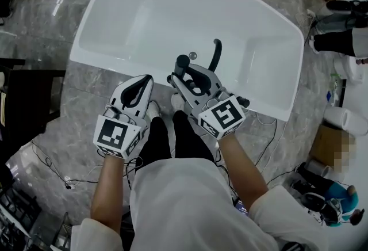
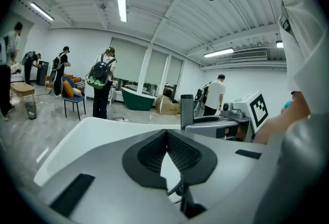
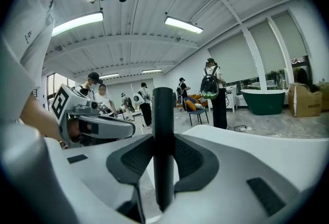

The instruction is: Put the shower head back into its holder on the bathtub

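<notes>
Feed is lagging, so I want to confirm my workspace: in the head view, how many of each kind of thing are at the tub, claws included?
Claws: 2 (left claw, right claw)
Shower head: 1, in the right claw
White bathtub: 1
Rim fittings: 2 (black curved fitting, small chrome knob)
Total: 6

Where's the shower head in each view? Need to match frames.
Head view: shower head centre, in the right claw.
Left gripper view: shower head right of centre, upright.
Right gripper view: shower head dead centre, clamped.
Shared landmark: white bathtub.
</notes>
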{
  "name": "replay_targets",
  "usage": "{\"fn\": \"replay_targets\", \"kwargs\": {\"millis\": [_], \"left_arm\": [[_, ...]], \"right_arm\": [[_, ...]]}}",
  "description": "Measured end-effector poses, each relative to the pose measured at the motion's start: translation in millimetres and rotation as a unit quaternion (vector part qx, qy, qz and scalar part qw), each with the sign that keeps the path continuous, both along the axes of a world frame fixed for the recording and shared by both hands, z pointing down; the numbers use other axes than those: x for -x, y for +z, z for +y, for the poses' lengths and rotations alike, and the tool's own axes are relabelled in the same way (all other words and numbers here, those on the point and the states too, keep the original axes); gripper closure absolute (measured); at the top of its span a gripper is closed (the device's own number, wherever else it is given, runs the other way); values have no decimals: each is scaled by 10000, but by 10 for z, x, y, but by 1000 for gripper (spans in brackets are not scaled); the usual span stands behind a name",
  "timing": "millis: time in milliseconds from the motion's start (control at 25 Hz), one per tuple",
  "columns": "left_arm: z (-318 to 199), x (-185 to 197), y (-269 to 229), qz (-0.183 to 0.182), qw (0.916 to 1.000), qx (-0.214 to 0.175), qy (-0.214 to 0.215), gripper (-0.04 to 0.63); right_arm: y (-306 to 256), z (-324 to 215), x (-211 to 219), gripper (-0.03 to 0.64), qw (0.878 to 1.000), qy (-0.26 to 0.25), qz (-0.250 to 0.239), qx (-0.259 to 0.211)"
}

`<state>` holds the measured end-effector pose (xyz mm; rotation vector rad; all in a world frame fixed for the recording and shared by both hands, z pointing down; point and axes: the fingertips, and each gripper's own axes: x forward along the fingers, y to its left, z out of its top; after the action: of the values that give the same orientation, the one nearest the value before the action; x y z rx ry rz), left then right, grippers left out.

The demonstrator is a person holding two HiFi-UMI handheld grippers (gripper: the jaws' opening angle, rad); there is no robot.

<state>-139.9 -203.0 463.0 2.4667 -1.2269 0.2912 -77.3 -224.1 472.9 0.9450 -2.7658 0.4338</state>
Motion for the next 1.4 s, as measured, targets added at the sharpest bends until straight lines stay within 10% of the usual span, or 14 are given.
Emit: {"fn": "replay_targets", "kwargs": {"millis": [1400], "left_arm": [[51, -114, 1179, 54, 9965, 799, 233, 583]], "right_arm": [[1481, -27, -131, 488, 9882, 1212, 805, 472]]}}
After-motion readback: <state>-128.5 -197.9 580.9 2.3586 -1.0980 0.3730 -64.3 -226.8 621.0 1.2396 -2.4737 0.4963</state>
